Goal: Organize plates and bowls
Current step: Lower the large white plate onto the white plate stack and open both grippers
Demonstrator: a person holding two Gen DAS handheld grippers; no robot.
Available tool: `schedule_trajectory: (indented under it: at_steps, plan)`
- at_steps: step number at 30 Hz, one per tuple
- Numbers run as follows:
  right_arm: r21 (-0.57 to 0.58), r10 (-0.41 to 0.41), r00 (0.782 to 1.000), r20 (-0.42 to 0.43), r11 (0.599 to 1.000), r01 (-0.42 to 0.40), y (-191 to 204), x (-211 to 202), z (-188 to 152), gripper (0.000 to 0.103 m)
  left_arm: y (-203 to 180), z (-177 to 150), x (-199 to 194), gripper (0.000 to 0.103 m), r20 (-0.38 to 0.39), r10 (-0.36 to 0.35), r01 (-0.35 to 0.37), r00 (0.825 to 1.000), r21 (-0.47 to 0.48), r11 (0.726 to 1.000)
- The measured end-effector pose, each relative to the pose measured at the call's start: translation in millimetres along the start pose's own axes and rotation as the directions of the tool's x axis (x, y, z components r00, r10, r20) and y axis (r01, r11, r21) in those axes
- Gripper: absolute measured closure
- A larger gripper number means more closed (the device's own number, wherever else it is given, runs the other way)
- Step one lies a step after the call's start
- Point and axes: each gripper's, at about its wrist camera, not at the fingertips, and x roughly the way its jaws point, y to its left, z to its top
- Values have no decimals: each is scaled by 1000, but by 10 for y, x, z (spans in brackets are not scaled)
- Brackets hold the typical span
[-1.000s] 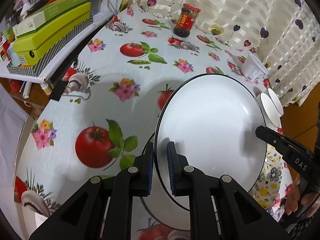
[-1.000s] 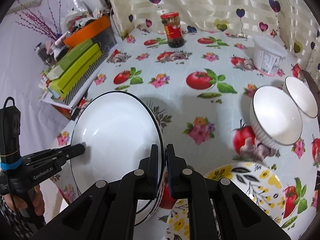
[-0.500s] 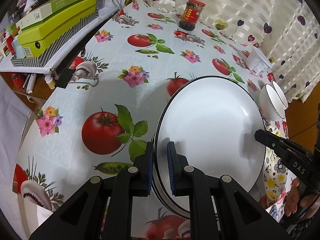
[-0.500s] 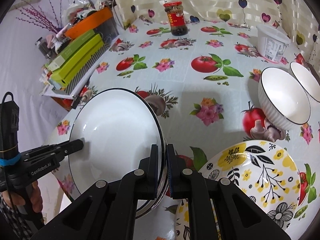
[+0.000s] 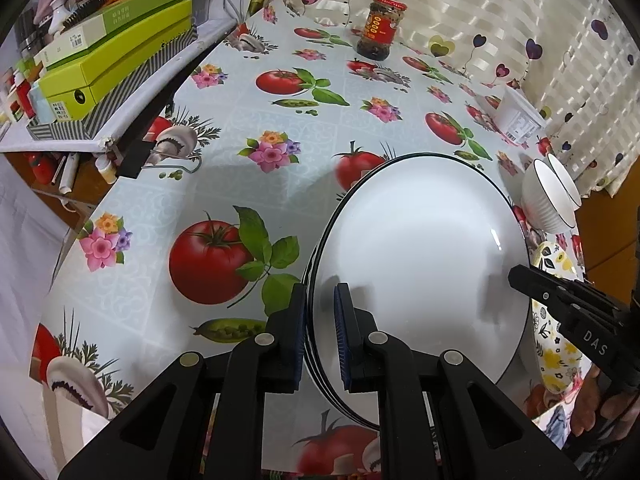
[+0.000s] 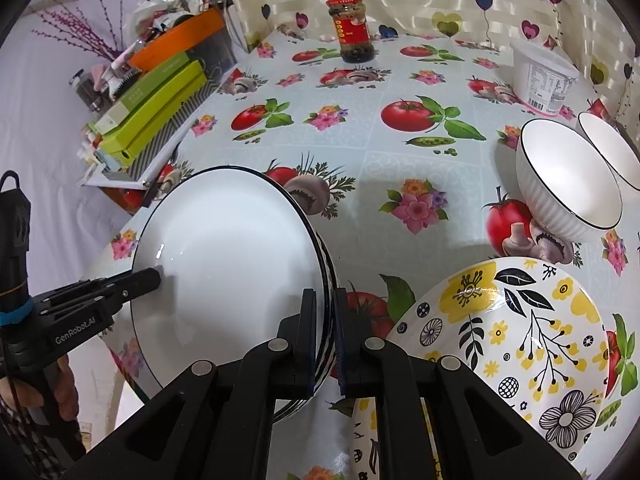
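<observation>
With our left tool [image 5: 320,322] and right tool [image 6: 325,338] each clamped on opposite rims of the white plate stack [image 6: 228,264] near the desk's [image 6: 360,152] left edge, the floral plate [image 6: 516,332] and two bowls [image 6: 568,184] toward the right edge remain unsorted, we judge.

white plate [image 5: 420,248]: glossy glazed ceramic, thin black rim
flowered plate [image 6: 516,332]: shiny glazed ceramic
2 bowls [image 6: 568,184]: ribbed outside, smooth glossy inside
tablecloth [image 5: 224,184]: smooth, faint sheen
jar [image 6: 354,30]: clear glass
tub [image 6: 540,80]: matt white plastic
</observation>
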Motion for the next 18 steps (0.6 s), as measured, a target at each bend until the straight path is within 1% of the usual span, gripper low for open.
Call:
schedule_trajectory:
  at_steps: [7,9,10,18]
  plan:
    - [-13,-20,1000,14,1000,20,36,-5,-35,94,-11,-2,-3,90,8,11,-11,1000,11,1000]
    - [-14,-25,1000,18,1000,26,34,-5,-45,94,-4,-4,2,89,7,3,-3,1000,0,1000]
    - [-15,-34,999,20,999,34,30,-3,-48,93,-6,-5,-8,89,14,-11,12,1000,-4,1000]
    - [-7,-29,999,20,1000,29,15,3,-57,92,4,7,-18,89,16,-15,16,1000,-5,1000]
